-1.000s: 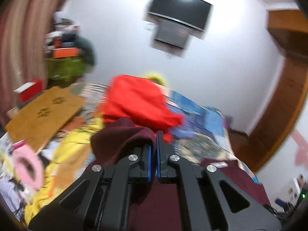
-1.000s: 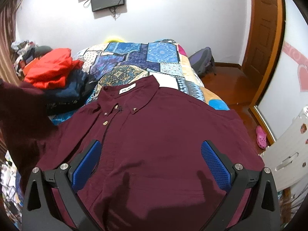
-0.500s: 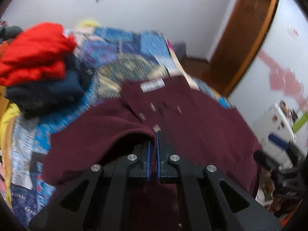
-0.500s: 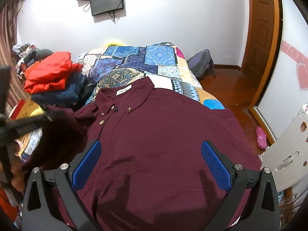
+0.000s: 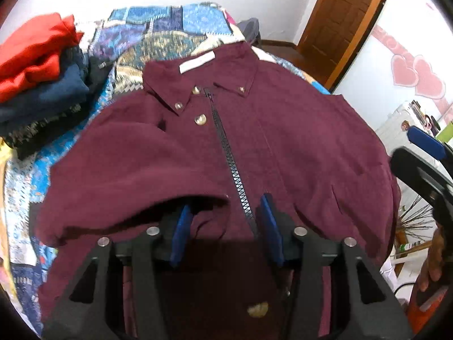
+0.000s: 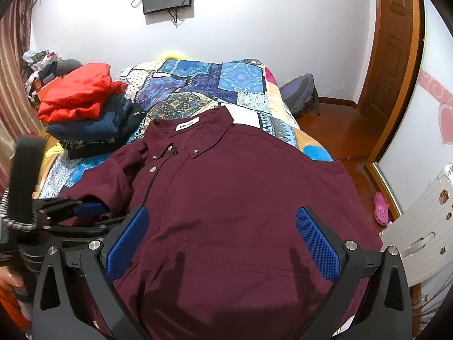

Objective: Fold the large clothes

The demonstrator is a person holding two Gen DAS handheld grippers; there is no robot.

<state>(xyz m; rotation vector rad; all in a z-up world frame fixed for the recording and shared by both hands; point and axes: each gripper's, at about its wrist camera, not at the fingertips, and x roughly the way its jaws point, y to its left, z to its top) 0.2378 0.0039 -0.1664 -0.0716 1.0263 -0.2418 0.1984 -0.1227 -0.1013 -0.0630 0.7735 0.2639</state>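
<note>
A maroon button-collar shirt (image 6: 240, 184) with a black zipper (image 5: 226, 153) lies front-up on the patchwork bed. Its left sleeve (image 5: 127, 170) is folded in over the chest, and the cuff edge drapes over my left gripper's left pad (image 5: 179, 232). My left gripper (image 5: 226, 226) hovers low over the shirt's front with its jaws opening; loose cloth and the zipper lie between them, unpressed. It also shows at the left in the right wrist view as the left gripper (image 6: 87, 208). My right gripper (image 6: 223, 243) stands wide open above the shirt's lower right, holding nothing.
A stack of folded clothes (image 6: 82, 104), red on top of dark blue, sits on the quilt (image 6: 203, 85) left of the collar. A backpack (image 6: 300, 96) leans by the bed's far right corner. A wooden door (image 6: 393, 42) and a pink shoe (image 6: 380, 204) are to the right.
My left gripper swung from the left side down over the shirt, carrying the sleeve across the chest, then its jaws parted off the cloth. The right gripper stayed put.
</note>
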